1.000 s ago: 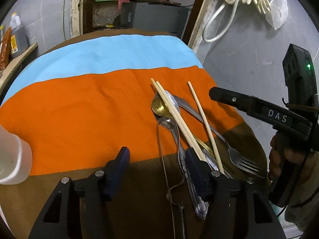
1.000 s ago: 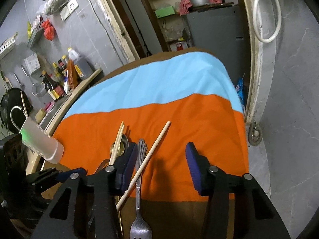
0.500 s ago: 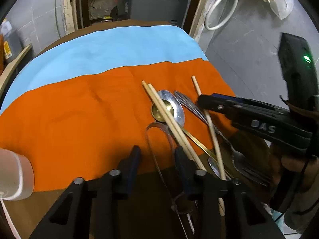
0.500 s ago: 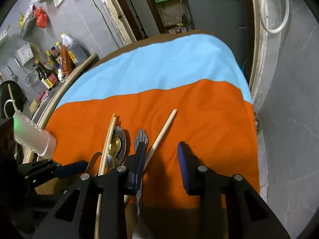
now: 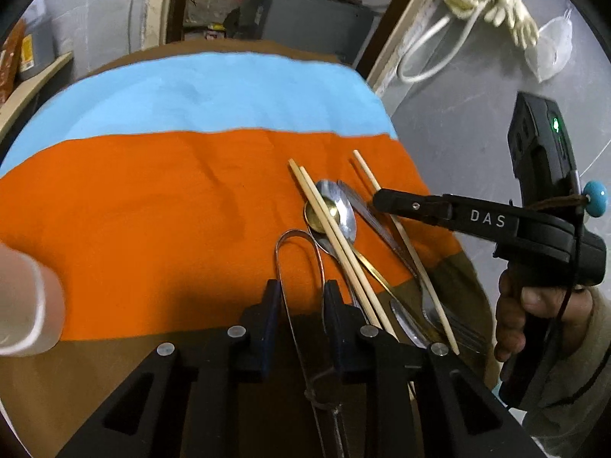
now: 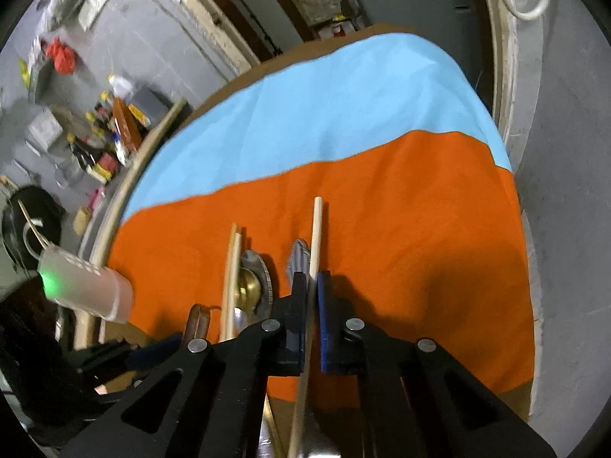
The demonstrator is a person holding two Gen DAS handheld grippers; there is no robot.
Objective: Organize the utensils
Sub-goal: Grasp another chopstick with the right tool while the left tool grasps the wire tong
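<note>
Our right gripper [image 6: 312, 286] pinches the lone chopstick [image 6: 315, 236], its length running straight ahead between the pads (left gripper [image 5: 299, 297] just narrowed around the wire loop [image 5: 298, 259]).

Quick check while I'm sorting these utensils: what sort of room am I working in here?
Most likely a home kitchen or a utility corner beside one. Sauce and oil bottles crowd a counter by the wall, rubber gloves hang on the door frame, and a dark pan sits at the left edge. The cloth-covered table holds the cutlery.

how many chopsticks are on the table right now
3: a touching pair lying across the spoons, and one single chopstick clamped in the right gripper. More may be hidden.
</note>
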